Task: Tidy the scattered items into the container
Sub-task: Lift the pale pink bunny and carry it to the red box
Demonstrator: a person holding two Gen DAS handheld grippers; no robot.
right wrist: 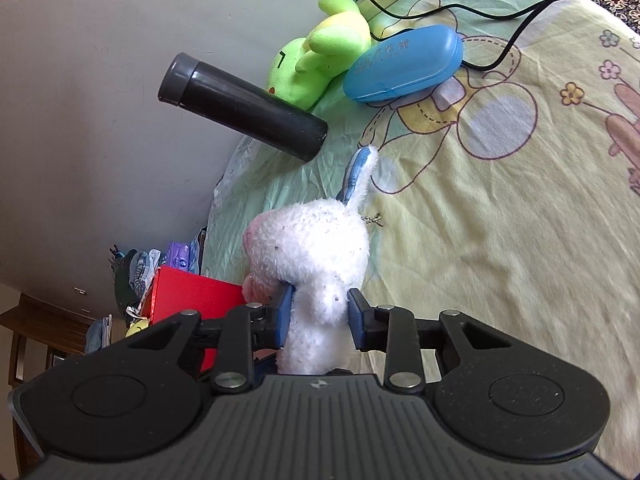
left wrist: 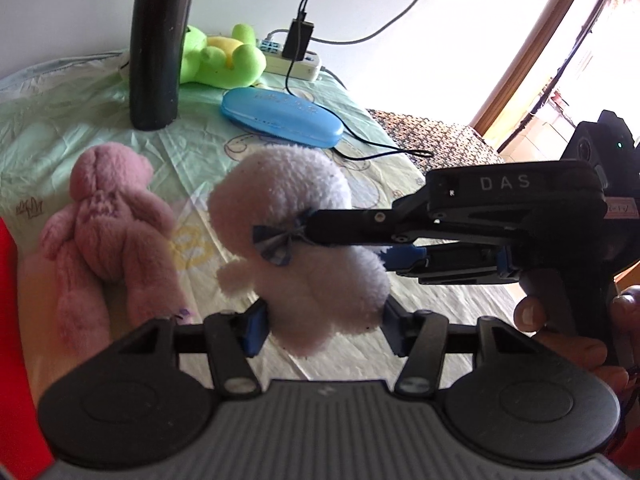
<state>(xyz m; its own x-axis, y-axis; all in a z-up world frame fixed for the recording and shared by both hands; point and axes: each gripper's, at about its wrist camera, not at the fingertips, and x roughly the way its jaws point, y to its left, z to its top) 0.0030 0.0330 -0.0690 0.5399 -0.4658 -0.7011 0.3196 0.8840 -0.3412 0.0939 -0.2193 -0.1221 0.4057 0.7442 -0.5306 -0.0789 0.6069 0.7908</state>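
Both grippers grasp the white plush: left gripper jaws clamp its lower body, right gripper jaws clamp its neck. It hangs above the bed. Risk: diverging hand motion could tear it free before it reaches the red box.

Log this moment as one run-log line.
left hand-held gripper: shut on white plush | right hand-held gripper: shut on white plush | pink plush: on sheet | red box: beside bed
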